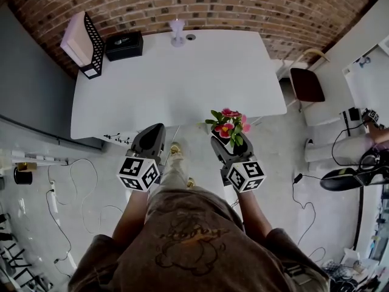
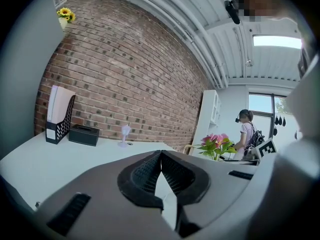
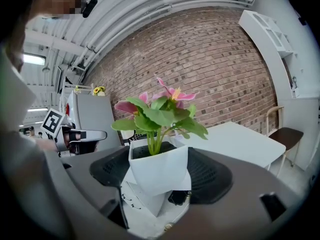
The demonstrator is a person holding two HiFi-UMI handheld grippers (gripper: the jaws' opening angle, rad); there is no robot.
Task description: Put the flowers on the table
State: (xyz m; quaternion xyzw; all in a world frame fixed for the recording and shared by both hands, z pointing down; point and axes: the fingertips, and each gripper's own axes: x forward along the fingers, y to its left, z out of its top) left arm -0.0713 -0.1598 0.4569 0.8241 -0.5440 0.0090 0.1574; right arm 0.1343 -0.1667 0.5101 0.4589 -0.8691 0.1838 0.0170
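Pink flowers with green leaves (image 1: pixel 229 124) stand in a small white pot (image 3: pixel 157 170). My right gripper (image 1: pixel 223 140) is shut on that pot and holds it upright in the air, just off the near edge of the white table (image 1: pixel 176 84). In the right gripper view the flowers (image 3: pixel 157 111) rise between the jaws, with the table (image 3: pixel 235 141) behind them. My left gripper (image 1: pixel 152 134) hovers beside the table's near edge, shut, with nothing between its jaws (image 2: pixel 160 156). The left gripper view also catches the flowers (image 2: pixel 216 144) at the right.
At the table's far side stand a file holder (image 1: pixel 82 44), a black box (image 1: pixel 124 45) and a small clear goblet (image 1: pixel 177 31). A chair (image 1: pixel 306 81) is at the right. Cables lie on the floor. A person (image 2: pixel 246 129) stands in the background.
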